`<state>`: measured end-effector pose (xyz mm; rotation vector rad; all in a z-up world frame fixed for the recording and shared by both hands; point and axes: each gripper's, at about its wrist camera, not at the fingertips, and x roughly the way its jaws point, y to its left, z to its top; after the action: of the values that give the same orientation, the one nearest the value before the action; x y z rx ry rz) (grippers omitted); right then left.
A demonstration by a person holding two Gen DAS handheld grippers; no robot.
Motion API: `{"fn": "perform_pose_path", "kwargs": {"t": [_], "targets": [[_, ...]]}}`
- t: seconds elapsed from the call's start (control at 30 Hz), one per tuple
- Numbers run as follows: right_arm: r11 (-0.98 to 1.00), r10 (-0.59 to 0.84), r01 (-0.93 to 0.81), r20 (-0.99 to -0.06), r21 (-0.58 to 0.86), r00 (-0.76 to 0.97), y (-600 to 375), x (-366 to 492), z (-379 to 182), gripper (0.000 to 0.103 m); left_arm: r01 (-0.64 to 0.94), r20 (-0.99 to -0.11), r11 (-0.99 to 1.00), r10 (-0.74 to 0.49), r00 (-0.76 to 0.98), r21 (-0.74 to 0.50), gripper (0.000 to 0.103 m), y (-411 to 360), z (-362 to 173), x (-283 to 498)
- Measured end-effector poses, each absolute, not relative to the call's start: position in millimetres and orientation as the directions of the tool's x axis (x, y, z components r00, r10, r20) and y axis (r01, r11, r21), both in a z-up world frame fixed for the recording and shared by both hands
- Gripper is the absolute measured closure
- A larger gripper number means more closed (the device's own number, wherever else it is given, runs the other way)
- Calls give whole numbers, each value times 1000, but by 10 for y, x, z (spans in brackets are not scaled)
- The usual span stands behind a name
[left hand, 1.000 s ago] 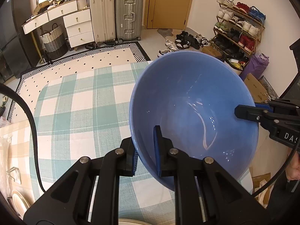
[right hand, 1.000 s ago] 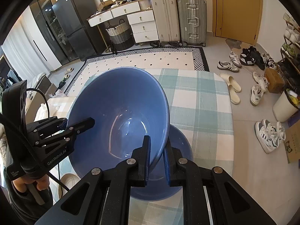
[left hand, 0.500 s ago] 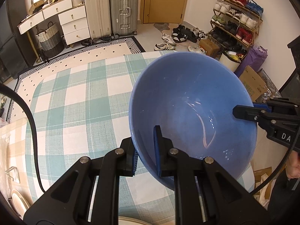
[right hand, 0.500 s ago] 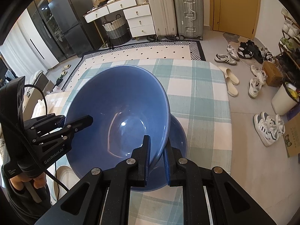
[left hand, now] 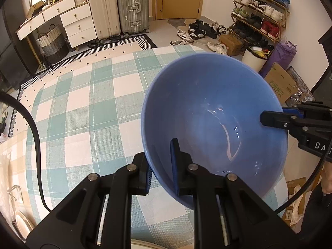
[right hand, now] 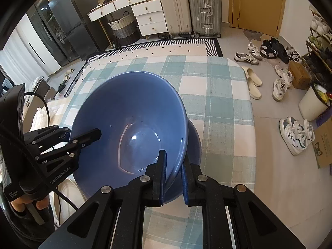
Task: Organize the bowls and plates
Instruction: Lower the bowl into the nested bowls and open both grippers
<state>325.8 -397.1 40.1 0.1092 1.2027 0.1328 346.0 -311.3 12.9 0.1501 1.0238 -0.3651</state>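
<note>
A glossy blue bowl [left hand: 213, 112], deep and tilted, hangs above the checked table [left hand: 83, 103]. The left gripper [left hand: 160, 172] and right gripper [right hand: 173, 176] each pinch opposite sides of its rim. A second blue bowl [right hand: 195, 143] sits just beneath it, ahead of the right gripper.

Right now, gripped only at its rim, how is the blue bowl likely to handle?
The bowl looks rigid and glossy, so probably slick. Left gripper and right gripper pinch opposite rim edges, suggesting heft. Likely ceramic, so it could chip against the second bowl beneath.

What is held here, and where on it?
One blue bowl, by its rim: the left gripper and right gripper each clamp it on opposite sides.
</note>
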Motion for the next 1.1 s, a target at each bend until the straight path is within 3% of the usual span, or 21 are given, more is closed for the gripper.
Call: {"fn": "perform_pose_path", "kwargs": {"t": [0.77, 0.93, 1.1], "targets": [[990, 139, -33, -939, 136, 316, -4025, 3222, 141, 89, 380, -875, 924, -211, 436, -34, 90, -3145, -132, 3509], [992, 129, -33, -938, 125, 323, -4020, 3225, 135, 75, 385, -878, 923, -202, 434, -22, 87, -3165, -167, 3505], [992, 124, -28, -934, 122, 336, -4059, 3213, 172, 71, 375, -877, 927, -196, 438, -20, 83, -3125, -166, 3520]]}}
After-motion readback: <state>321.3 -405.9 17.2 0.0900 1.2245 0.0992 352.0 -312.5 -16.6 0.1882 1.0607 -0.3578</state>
